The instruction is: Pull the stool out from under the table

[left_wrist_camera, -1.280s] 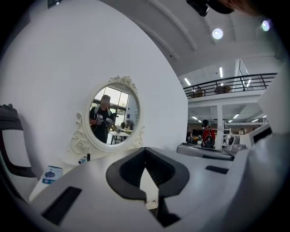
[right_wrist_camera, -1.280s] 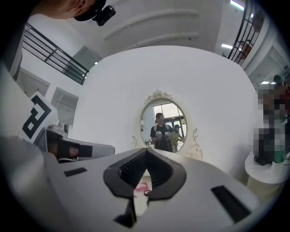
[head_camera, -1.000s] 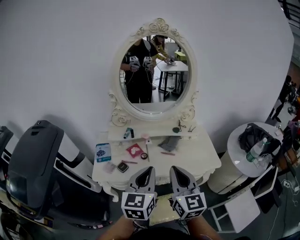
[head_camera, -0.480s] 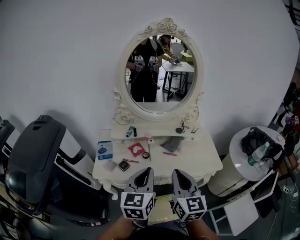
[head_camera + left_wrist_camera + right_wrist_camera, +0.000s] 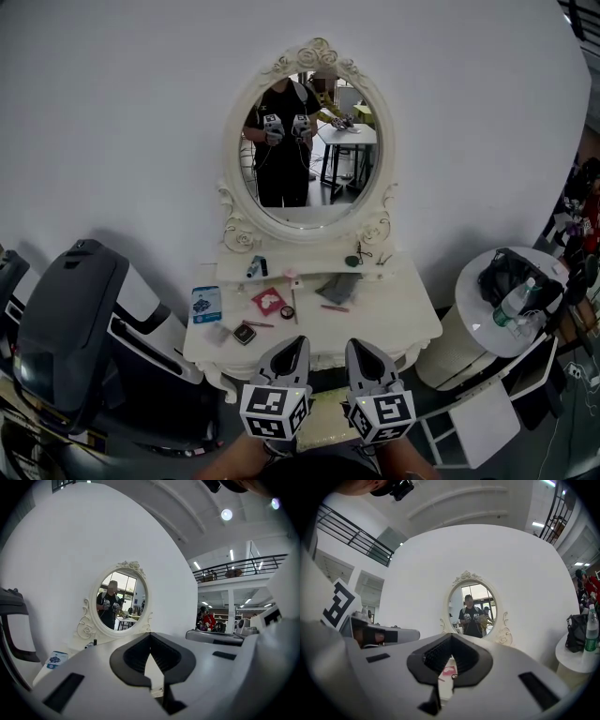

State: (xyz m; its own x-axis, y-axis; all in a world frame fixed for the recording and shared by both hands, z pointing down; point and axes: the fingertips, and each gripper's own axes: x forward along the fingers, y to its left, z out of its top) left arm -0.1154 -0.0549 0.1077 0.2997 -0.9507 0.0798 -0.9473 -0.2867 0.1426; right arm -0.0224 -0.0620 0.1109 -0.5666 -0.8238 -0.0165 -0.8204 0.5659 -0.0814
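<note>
The stool (image 5: 326,420) shows as a cream cushion at the bottom centre, tucked against the front edge of the white dressing table (image 5: 398,323); most of it is hidden by my grippers and the tabletop. My left gripper (image 5: 297,341) and right gripper (image 5: 355,344) hang side by side just above the cushion, pointing at the table's front edge. Both are shut with nothing held. In the left gripper view the left gripper (image 5: 150,635) has its tips together, facing the oval mirror (image 5: 119,601). The right gripper (image 5: 451,636) looks the same in its own view.
Small items lie on the tabletop: a blue packet (image 5: 205,305), a red pad (image 5: 269,300), a dark compact (image 5: 246,334), a grey cloth (image 5: 339,286). A large black-and-white machine (image 5: 75,319) stands left. A round side table (image 5: 469,323) with a black bag (image 5: 511,272) stands right.
The head view swayed slightly and came back. Both grippers stay shut, side by side, at the same spot above the cushion.
</note>
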